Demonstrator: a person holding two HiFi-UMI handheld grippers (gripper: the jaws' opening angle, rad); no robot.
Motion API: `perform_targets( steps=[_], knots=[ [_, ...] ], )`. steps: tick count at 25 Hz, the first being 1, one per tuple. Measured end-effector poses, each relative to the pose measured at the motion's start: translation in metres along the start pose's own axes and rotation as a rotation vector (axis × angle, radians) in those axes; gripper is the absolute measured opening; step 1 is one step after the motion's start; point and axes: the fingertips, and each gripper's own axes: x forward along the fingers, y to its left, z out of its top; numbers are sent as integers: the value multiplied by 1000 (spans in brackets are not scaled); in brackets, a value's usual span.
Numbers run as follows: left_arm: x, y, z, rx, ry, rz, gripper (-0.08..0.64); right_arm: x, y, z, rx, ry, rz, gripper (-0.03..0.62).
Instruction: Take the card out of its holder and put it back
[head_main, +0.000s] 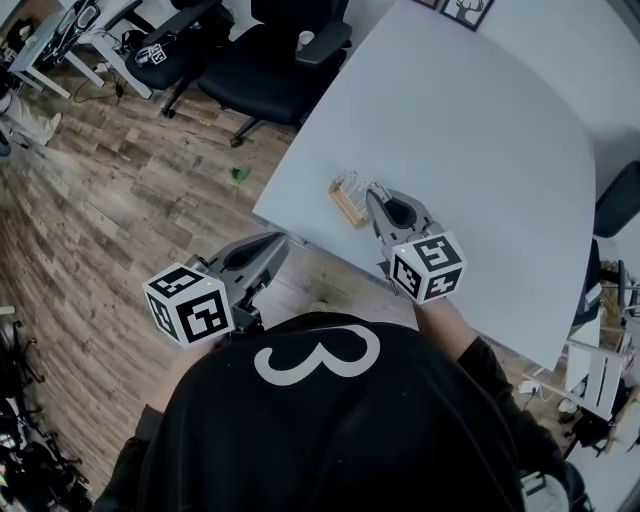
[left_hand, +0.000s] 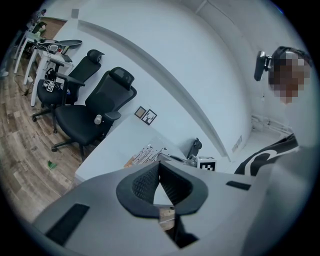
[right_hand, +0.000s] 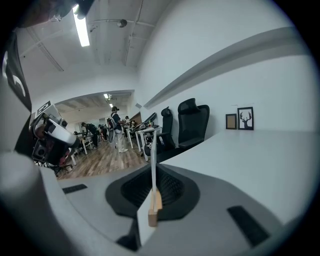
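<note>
Only the right gripper view shows the right tongs (right_hand: 153, 170) pinching the thin clear card (right_hand: 152, 147) upright in its small wooden holder (right_hand: 155, 206) on the white counter (right_hand: 250, 160); left tongs (left_hand: 159, 166) pressed together, empty.

White table (head_main: 480, 150). Two black office chairs (head_main: 270, 60) at its far left edge. Two framed pictures (head_main: 466, 10) at table's far corner. Wood floor (head_main: 110, 200) left of table, with a green scrap (head_main: 238, 174) near table's edge.

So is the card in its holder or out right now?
In: the card stands upright in the wooden holder, the right gripper jaws closed on it.
</note>
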Motion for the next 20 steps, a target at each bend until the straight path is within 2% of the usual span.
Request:
perform_targets(
  steps=[10, 20],
  knots=[
    [2, 5, -8, -30, 5, 23, 14, 9, -2, -27, 24, 63, 12, 23],
    [7, 13, -30, -69, 56, 22, 14, 5, 2, -29, 48, 47, 25, 25]
  ],
)
